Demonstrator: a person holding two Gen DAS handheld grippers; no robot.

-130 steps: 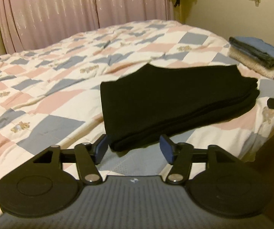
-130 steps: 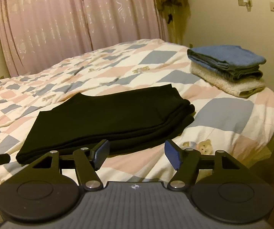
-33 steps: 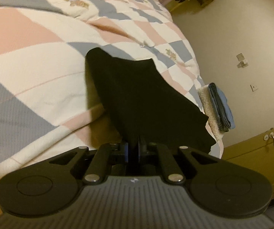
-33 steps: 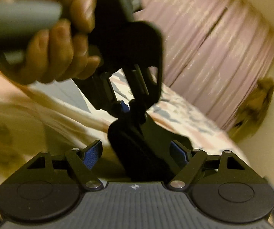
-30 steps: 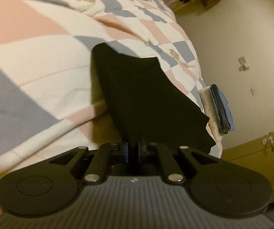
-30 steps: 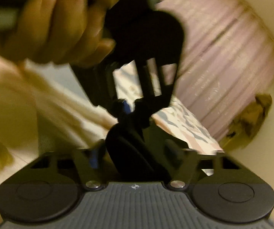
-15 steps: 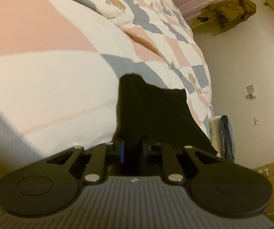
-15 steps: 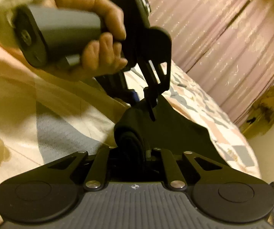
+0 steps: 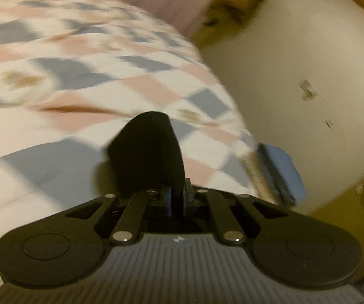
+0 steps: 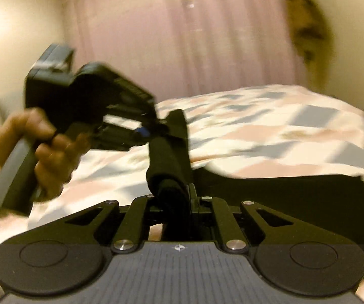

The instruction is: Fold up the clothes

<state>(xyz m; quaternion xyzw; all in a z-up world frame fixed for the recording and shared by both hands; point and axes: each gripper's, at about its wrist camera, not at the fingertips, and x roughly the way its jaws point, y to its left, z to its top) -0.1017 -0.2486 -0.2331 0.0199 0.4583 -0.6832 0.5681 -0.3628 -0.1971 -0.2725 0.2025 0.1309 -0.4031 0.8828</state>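
Black garment (image 10: 168, 162) stretched above patchwork bed (image 9: 55, 101), left gripper (image 9: 177, 198) and right gripper (image 10: 179, 197) both clamped on it

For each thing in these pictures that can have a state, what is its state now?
Left tongs: shut on the black garment.
Right tongs: shut on the black garment.
Black garment: bunched between both tongs, partly lifted, its far part on the bed.
Folded stack: folded, at the bed's edge.
Curtain: drawn.
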